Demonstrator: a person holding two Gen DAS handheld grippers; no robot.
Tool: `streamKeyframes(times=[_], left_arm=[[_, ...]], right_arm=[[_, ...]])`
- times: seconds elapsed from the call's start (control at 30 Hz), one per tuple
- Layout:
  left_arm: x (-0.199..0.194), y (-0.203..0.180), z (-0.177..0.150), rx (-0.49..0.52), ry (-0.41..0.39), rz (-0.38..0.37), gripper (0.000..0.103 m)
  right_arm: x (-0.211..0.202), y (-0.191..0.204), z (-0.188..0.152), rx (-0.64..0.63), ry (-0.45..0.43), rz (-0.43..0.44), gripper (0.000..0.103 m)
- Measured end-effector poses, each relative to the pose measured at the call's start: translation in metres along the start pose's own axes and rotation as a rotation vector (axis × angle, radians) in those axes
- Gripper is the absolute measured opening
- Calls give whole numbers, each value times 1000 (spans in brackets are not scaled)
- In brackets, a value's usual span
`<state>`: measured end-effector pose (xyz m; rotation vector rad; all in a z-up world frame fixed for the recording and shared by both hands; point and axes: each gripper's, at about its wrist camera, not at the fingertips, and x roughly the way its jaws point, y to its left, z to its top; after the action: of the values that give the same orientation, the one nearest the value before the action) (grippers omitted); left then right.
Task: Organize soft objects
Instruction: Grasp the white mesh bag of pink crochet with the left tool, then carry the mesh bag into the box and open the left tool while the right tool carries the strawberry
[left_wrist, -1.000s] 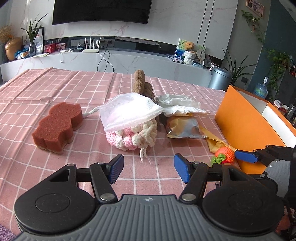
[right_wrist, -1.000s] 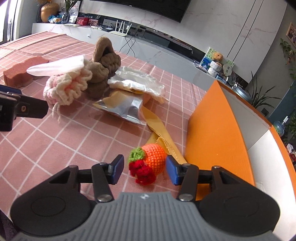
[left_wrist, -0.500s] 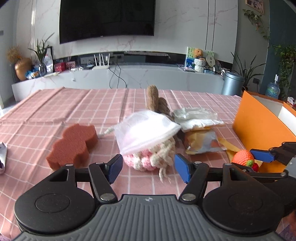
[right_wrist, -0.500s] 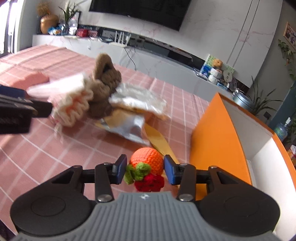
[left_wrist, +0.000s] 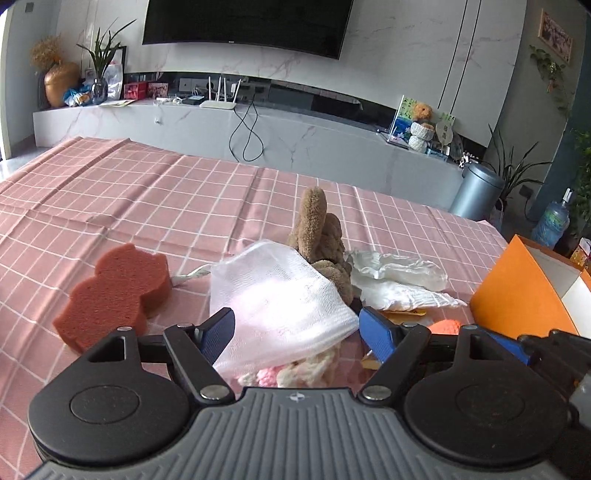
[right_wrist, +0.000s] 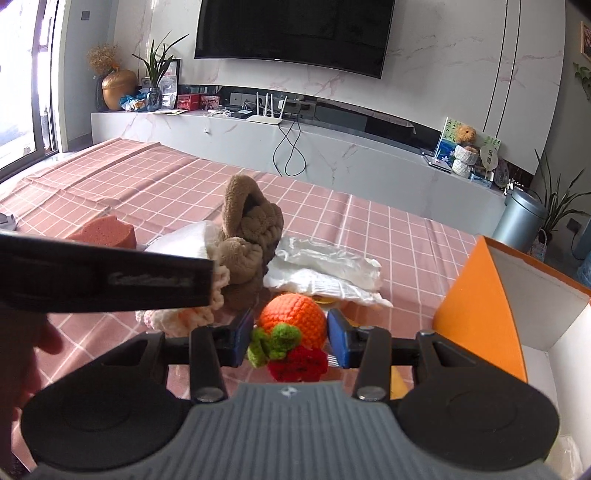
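Observation:
My left gripper (left_wrist: 299, 330) straddles a white mesh bag (left_wrist: 280, 295) that covers a pink and cream crochet piece (left_wrist: 291, 373). Its jaws are opening and the blue pads stand at the bag's sides without pressing it. My right gripper (right_wrist: 291, 338) is shut on an orange crochet fruit (right_wrist: 291, 315) with green and red tufts, held above the pink checked cloth. The same fruit (left_wrist: 445, 326) peeks out at the right in the left wrist view. A brown knitted toy (left_wrist: 321, 236) stands just behind the bag, with a reddish-brown sponge (left_wrist: 114, 295) to the left.
An orange box (right_wrist: 480, 295) with a white inside stands open at the right. Crumpled white plastic wrapping (right_wrist: 325, 269) lies between the knitted toy and the box. A black finger of the left gripper (right_wrist: 110, 277) crosses the right wrist view, with a hand (right_wrist: 22, 354) below it.
The left gripper moved forward over the mesh bag and its jaws widened. The right gripper closed on the orange crochet fruit and lifted it off the cloth.

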<state>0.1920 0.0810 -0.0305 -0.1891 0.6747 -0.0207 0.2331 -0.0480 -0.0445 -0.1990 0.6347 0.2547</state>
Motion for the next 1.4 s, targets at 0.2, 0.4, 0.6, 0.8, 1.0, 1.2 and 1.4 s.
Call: streamKeyframes(times=[0.2, 0.4, 0.6, 0.8, 1.0, 1.2, 1.4], left_arm=[[17, 1, 1, -35, 37, 27, 68], [7, 9, 1, -60, 25, -24, 27], [-3, 14, 0, -99, 12, -83, 10], [-20, 13, 1, -88, -14, -75, 9], [-46, 6, 3, -41, -45, -93, 9], [-76, -9, 5, 15, -91, -126, 8], [-103, -35, 9, 83, -129, -213, 8]], right_arm=[[-1, -3, -3, -6, -6, 10, 44], [-1, -2, -6, -1, -5, 27, 44], [-7, -4, -9, 7, -5, 26, 44], [-20, -9, -8, 25, -26, 19, 44], [-45, -20, -6, 62, -67, 33, 44], [-74, -42, -6, 143, -98, 75, 44], [-111, -73, -8, 194, -125, 90, 43]])
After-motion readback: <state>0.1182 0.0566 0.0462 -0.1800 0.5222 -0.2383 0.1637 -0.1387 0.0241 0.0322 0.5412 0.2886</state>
